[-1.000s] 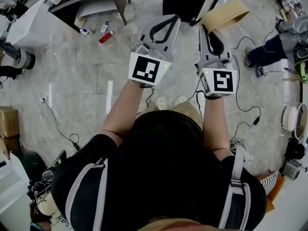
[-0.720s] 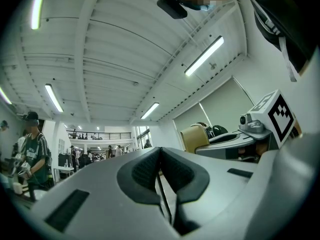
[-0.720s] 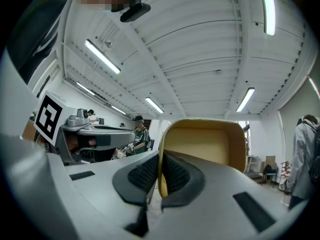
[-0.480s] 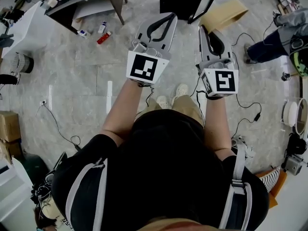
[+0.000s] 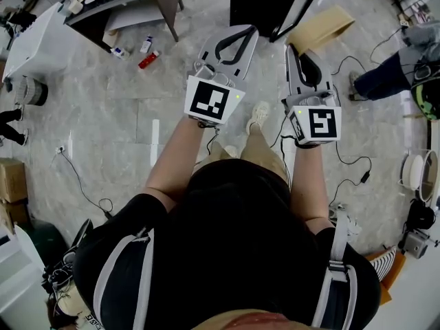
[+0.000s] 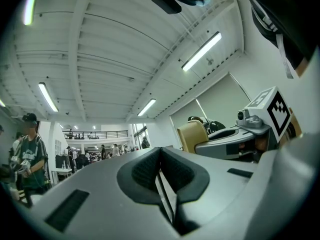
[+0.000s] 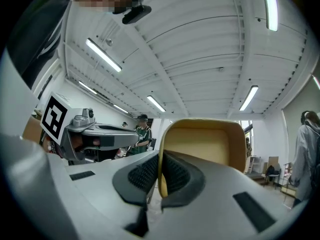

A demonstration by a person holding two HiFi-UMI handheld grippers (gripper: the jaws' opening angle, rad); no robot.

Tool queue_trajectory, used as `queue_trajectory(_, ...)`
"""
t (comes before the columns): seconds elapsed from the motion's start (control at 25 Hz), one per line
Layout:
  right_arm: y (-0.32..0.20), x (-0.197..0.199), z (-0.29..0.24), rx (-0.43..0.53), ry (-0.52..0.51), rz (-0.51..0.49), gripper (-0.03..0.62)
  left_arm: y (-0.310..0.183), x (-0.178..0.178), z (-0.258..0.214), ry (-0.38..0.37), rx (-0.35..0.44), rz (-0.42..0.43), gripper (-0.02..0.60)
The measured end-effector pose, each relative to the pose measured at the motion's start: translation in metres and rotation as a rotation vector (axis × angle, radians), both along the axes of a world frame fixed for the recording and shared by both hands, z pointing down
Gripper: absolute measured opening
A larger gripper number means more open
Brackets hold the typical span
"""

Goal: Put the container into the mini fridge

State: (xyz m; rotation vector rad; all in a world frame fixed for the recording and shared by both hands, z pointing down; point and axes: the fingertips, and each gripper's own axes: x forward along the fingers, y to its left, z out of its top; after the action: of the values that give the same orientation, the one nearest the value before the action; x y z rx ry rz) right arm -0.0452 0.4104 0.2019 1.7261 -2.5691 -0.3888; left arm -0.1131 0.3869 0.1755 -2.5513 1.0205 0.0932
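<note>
A pale marbled floor [image 5: 117, 122] fills the head view, with a dark cabinet [image 5: 261, 2] at the far middle. The left gripper [image 5: 240, 33] is held out over the floor, its jaws pressed together with nothing between them. To its right, the right gripper [image 5: 302, 52] clamps the rim of a tan container [image 5: 320, 25], which juts far-right, near the cabinet. Small bottles [image 5: 148, 52] lie at the far left.

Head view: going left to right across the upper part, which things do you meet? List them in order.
White table, red item on the floor, left claw, right claw gripping the tan container, person's dark trouser leg.
</note>
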Motion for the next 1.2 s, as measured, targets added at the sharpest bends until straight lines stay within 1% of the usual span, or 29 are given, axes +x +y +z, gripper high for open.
queue_trajectory(0.24, -0.044, 0.004, 0.017, 0.014, 0.01, -0.026, 0.038, -0.042, 0.004, 0.015, -0.007, 0.011, -0.018, 0.023)
queue_trajectory(0.44, -0.085, 0.016, 0.032, 0.014, 0.02, -0.051, 0.038, -0.085, 0.017, 0.029, -0.008, 0.012, -0.039, 0.025)
queue_trajectory(0.48, -0.095, 0.019, 0.033, 0.013, 0.023, -0.057, 0.038, -0.094, 0.021, 0.031, -0.012, 0.006, -0.045, 0.025)
queue_trajectory(0.56, -0.117, 0.026, 0.034, 0.012, 0.032, -0.072, 0.038, -0.115, 0.028, 0.034, -0.018, -0.034, -0.061, 0.024)
queue_trajectory(0.64, -0.141, 0.035, 0.033, 0.011, 0.034, -0.083, 0.038, -0.138, 0.037, 0.035, -0.016, -0.055, -0.068, 0.024)
queue_trajectory(0.84, -0.205, 0.057, 0.029, 0.007, 0.028, -0.118, 0.038, -0.2, 0.062, 0.028, -0.022, -0.011, -0.083, 0.025)
queue_trajectory(0.96, -0.248, 0.074, 0.029, -0.012, 0.016, -0.138, 0.038, -0.243, 0.08, 0.028, -0.023, -0.024, -0.096, 0.025)
queue_trajectory(1.08, -0.287, 0.089, 0.032, -0.033, 0.017, -0.179, 0.038, -0.285, 0.098, 0.029, -0.033, -0.034, -0.109, 0.025)
queue_trajectory(1.2, -0.326, 0.105, 0.036, -0.062, -0.003, -0.212, 0.037, -0.325, 0.117, 0.03, -0.045, -0.043, -0.117, 0.025)
